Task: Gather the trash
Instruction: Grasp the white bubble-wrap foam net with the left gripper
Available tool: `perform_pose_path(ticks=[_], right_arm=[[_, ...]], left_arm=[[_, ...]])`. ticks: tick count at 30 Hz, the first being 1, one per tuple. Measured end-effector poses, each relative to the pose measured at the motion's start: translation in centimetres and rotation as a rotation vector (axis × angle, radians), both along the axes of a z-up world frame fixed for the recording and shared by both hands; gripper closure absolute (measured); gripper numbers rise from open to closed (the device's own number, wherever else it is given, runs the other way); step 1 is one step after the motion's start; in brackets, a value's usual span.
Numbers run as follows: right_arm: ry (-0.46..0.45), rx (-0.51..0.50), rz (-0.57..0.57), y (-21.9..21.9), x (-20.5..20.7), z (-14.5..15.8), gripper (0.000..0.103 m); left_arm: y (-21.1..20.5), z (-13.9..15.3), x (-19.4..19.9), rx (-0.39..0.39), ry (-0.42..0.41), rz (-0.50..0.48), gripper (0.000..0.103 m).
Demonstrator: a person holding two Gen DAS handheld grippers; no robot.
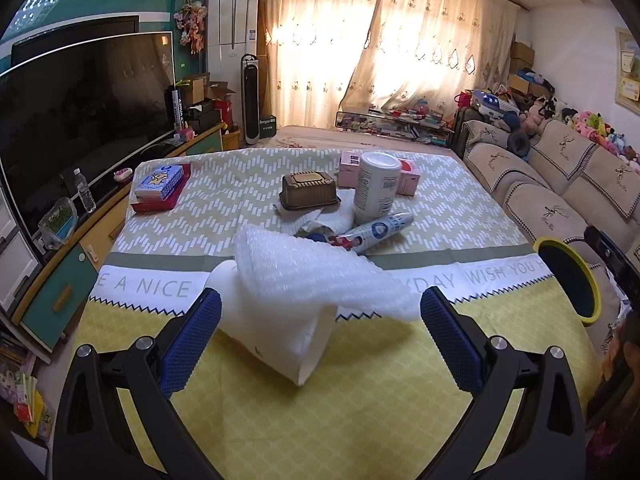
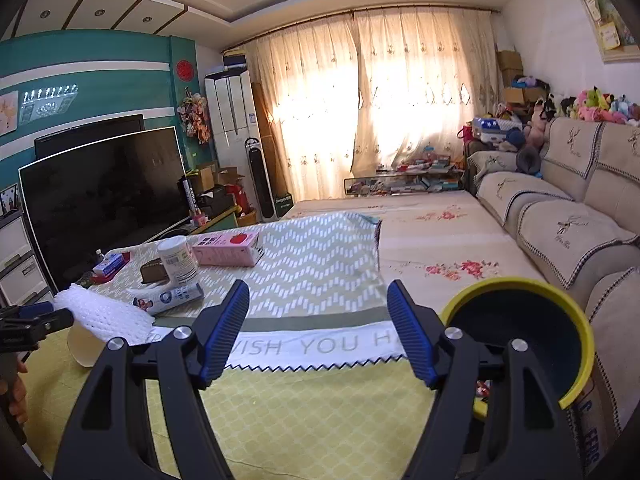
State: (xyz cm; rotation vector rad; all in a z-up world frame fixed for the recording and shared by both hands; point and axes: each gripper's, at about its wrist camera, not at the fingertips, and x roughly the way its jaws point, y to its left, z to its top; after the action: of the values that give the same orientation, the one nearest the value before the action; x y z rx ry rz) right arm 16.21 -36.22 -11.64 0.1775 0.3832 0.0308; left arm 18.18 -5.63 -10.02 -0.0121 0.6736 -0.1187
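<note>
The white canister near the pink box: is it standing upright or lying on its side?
Upright. The canister stands on its base with its lid on top, beside the pink box; the right wrist view shows the same.

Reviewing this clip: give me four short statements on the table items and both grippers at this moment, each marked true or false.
1. The right gripper holds nothing. True.
2. The yellow-rimmed bin stands in the middle of the table. False: it sits off the table's right edge.
3. The white canister stands upright. True.
4. The left gripper is clamped shut on the bubble wrap. False: its jaws stand wide, with the wrap and a paper cup between them.
</note>
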Motion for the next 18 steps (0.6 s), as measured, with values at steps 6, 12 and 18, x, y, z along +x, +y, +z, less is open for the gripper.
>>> perform_pose_path(ticks=[6,12,18], right_arm=[[0.007,-0.004,0.004,0.6,0.6,0.1,0.035],[0.021,-0.011,0.005,0.7,0.6,-0.3,0.034],[0.028,-0.017,0.004,0.7,0.5,-0.7,0.033]], left_arm=[[0.2,-0.4,2.3,-0.015,0.014,0.016,0.005],[0.2,-0.9,3.4,0.001,0.02,0.036,0.024],[0.1,-0.9,3.5,0.012,-0.006,0.033,0.039]])
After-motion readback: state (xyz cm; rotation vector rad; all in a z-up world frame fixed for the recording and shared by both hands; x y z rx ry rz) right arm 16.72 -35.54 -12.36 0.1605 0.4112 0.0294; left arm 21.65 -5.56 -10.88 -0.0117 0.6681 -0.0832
